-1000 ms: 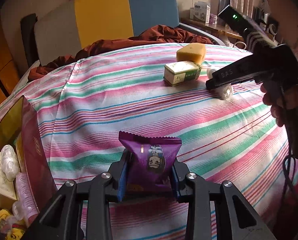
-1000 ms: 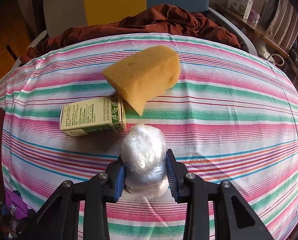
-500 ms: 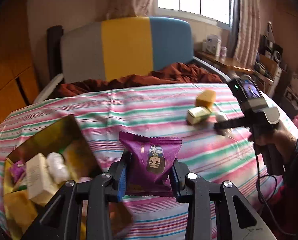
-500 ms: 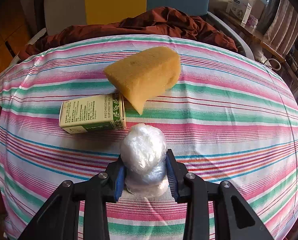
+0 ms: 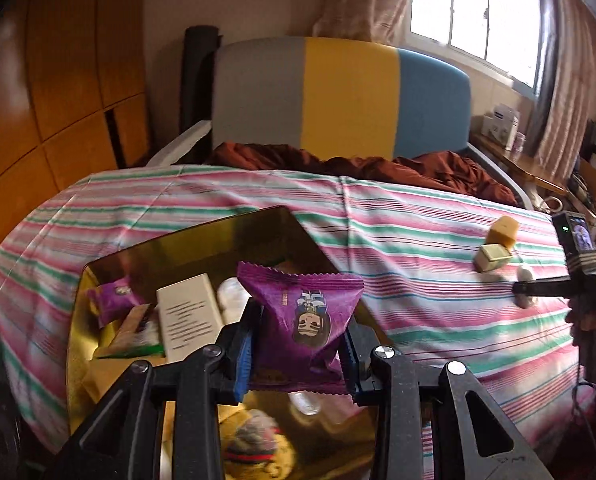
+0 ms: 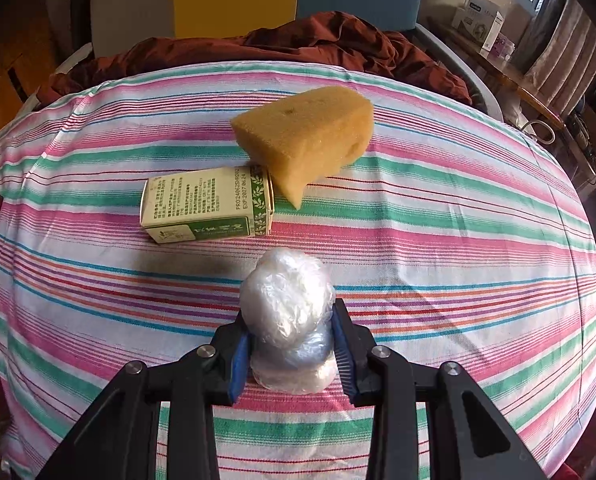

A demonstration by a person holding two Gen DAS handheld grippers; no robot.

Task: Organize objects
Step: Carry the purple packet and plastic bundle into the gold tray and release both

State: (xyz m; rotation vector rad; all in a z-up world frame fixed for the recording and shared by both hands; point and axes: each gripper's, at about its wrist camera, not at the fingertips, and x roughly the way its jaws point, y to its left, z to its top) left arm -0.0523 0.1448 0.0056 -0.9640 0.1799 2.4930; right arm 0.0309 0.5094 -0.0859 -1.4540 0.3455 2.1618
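My left gripper (image 5: 298,344) is shut on a purple snack packet (image 5: 301,320) and holds it above an open gold-lined box (image 5: 202,240) at the left of the striped bed. Inside the box lie another purple packet (image 5: 116,300), a white carton (image 5: 188,318) and several other wrapped items. My right gripper (image 6: 292,350) is shut on a white ball wrapped in clear plastic (image 6: 288,304), low over the cloth. Just beyond it lie a green and cream carton (image 6: 208,208) and a yellow sponge (image 6: 305,138). The left wrist view shows the right gripper (image 5: 537,290) at far right.
The striped cloth (image 6: 457,220) covers the bed. A rumpled brown blanket (image 6: 298,48) lies at its far end before a grey, yellow and blue headboard (image 5: 349,96). A wooden wardrobe (image 5: 58,80) stands left, a cluttered shelf (image 6: 497,40) right.
My left gripper has swung left and risen with the purple packet, bringing the open box under it. The right gripper with the wrapped ball has stayed almost still.
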